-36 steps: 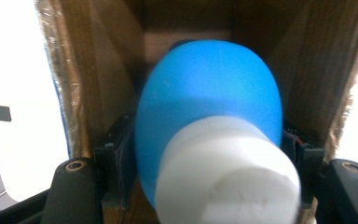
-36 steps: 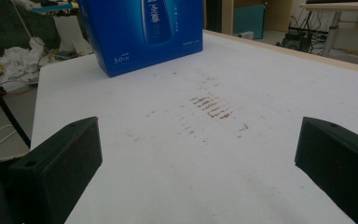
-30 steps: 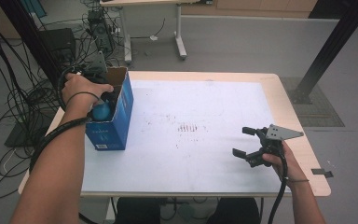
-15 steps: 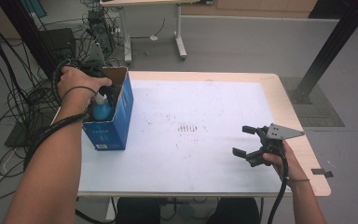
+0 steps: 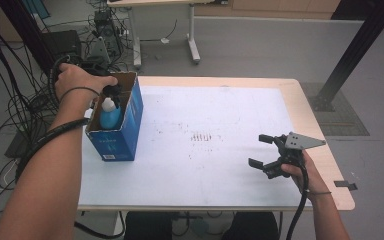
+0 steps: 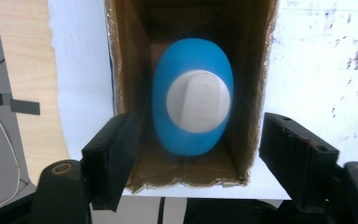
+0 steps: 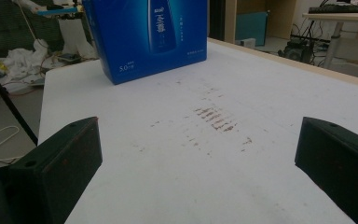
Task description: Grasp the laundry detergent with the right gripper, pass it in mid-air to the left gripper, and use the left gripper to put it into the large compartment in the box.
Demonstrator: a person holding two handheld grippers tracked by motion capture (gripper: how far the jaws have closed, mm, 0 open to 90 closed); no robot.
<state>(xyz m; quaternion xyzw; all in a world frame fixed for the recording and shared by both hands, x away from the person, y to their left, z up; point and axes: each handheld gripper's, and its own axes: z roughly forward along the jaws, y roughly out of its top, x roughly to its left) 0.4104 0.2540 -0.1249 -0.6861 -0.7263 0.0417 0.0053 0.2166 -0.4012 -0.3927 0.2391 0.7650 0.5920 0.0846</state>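
Bottle [image 6: 193, 109]: blue with a white cap, standing inside the open box [image 5: 128, 125], upper left of the high view.
Left gripper [image 6: 193, 170]: above the box mouth, fingers released, spread either side, holding nothing.
Right gripper [image 5: 266, 151]: lower right over the table [image 5: 220, 165], fingers spread wide, empty.

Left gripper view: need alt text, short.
A blue bottle with a white cap stands inside an open cardboard box, seen from straight above. The left gripper hangs over the box, its two black jaws wide apart on either side of the bottle, not touching it. The box sits on a white table.
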